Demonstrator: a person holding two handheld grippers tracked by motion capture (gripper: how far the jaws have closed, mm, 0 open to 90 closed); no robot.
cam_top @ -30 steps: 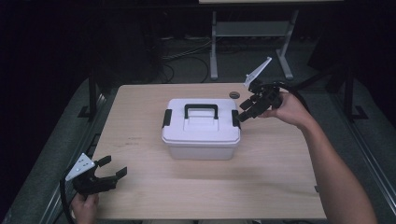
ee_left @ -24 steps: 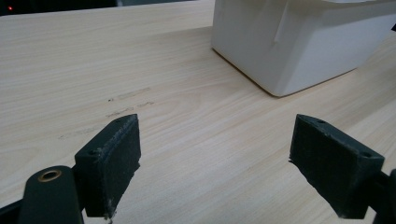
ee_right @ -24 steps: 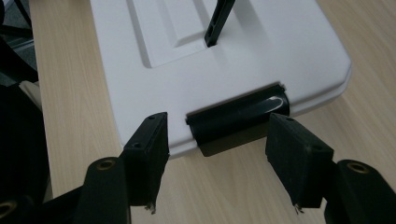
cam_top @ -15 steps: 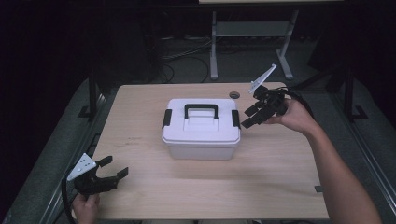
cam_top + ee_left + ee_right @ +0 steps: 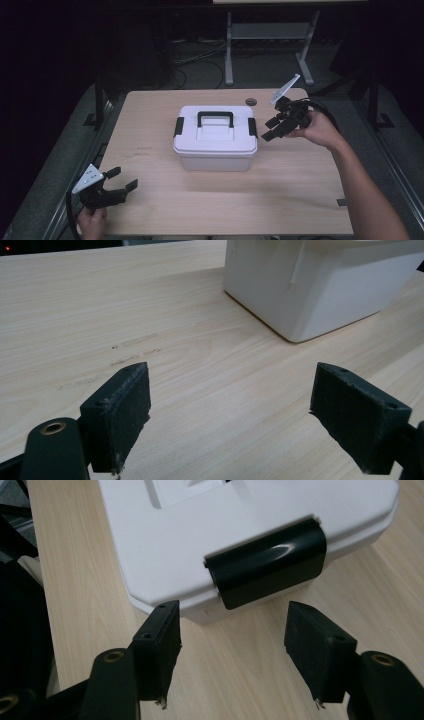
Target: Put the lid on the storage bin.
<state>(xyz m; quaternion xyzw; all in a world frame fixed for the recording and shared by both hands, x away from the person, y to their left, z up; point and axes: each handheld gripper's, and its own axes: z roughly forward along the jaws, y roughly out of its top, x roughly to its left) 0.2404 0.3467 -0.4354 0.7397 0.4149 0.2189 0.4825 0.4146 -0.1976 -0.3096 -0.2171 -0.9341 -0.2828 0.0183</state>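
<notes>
High view, bottom left: left gripper [image 5: 119, 187] sits low on the table [image 5: 300, 190], jaws apart, nothing btwn them. Mid-frame: white box [image 5: 216, 142] w/ black handle [image 5: 215, 118], lid on. Right of centre: right gripper [image 5: 270, 128] just beside the box's right latch [image 5: 252, 127], jaws apart, not touching. Right gripper view: latch [image 5: 267, 570] sits ahead of the gap.
</notes>
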